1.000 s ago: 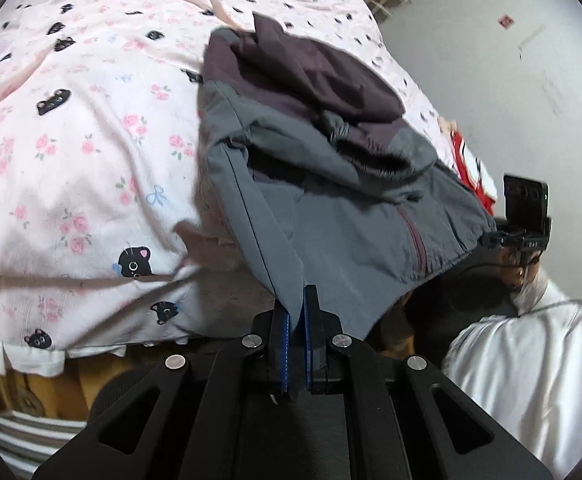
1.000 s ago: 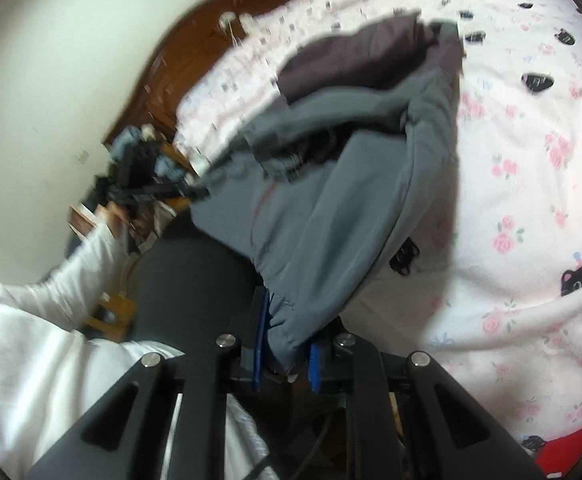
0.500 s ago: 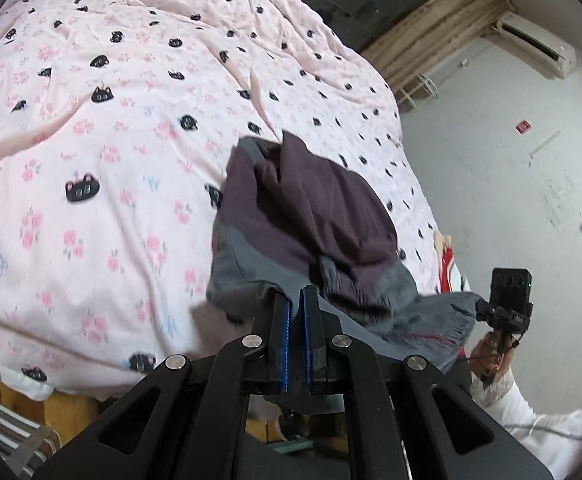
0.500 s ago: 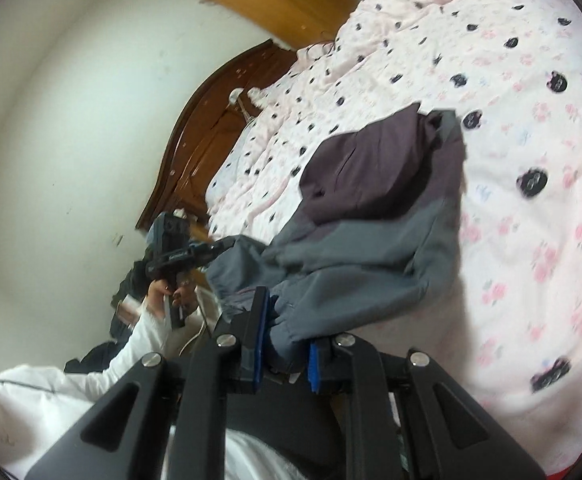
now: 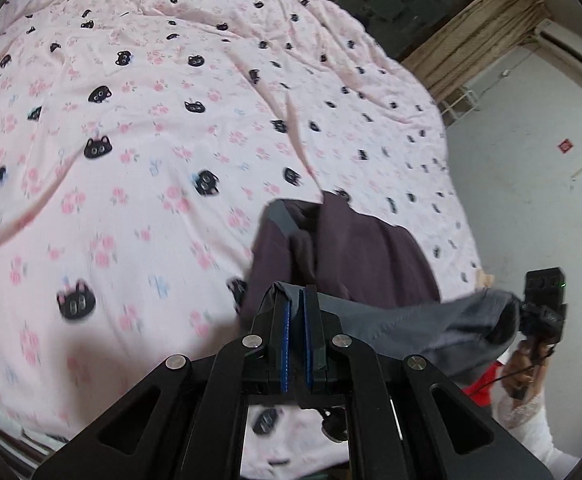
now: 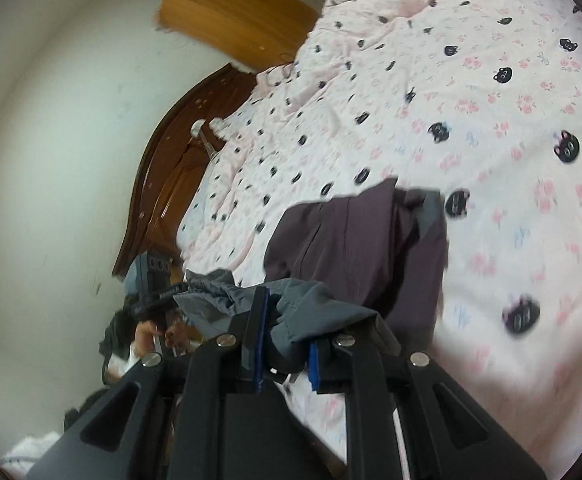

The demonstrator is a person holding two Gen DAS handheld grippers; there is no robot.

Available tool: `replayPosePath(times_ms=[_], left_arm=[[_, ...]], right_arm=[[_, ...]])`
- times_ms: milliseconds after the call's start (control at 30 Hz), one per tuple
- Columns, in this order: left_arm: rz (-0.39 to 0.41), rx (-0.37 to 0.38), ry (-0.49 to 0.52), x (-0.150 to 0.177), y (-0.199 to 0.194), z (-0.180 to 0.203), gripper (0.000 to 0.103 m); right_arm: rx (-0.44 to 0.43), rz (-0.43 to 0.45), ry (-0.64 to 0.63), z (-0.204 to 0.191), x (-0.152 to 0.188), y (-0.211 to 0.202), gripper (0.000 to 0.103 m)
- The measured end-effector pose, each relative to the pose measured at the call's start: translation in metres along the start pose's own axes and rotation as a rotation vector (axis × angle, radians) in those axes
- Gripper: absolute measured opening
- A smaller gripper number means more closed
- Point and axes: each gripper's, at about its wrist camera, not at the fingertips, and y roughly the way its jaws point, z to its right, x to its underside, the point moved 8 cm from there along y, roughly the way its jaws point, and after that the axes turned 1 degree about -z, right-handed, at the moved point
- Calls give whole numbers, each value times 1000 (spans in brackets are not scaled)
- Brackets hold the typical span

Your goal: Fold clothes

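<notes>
**A:** Left wrist view first: where does the garment (image 5: pixel 355 252) lie from the left tongs (image 5: pixel 295 320)?

**B:** Straight ahead and a little right. Its dark purple part rests on the bed (image 5: pixel 131 140), just beyond the fingertips, and a grey edge runs rightward from the left tongs, lifted off the cover, to the right tongs (image 5: pixel 531 316) at the far right of that view. The left tongs are shut nearly flat, and the grey cloth comes out right at their tips, so I judge a thin corner is pinched there.

**A:** And from the right wrist?

**B:** The right tongs (image 6: pixel 285 344) stand partly apart with a thick bunched roll of grey hem clamped between the blue pads. The left tongs (image 6: pixel 155 300) show to the left, by the wooden headboard (image 6: pixel 163 184), with the same grey edge reaching toward them.

**A:** So the long axis?

**B:** The held edge spans side to side between the two tongs, at the near side of the bed; the rest of the garment trails away toward the far side. Both tongs look about equally near it. Whether that edge is being spread out or carried over for a fold, I can't tell.
</notes>
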Motion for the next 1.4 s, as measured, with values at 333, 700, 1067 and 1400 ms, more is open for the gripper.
replayPosePath(times_ms=[333, 700, 1067, 1400], left_arm=[[-74, -133, -38, -26, 64, -27, 6], [44, 50, -426, -28, 35, -75, 22], [236, -135, -12, -50, -19, 3, 39], [109, -169, 379, -20, 40, 119, 39]], right_arm=[[142, -44, 116, 62, -49, 53, 17], [238, -120, 198, 112, -65, 94, 17], [305, -128, 70, 91, -87, 90, 40], [328, -12, -130, 14, -112, 59, 69]])
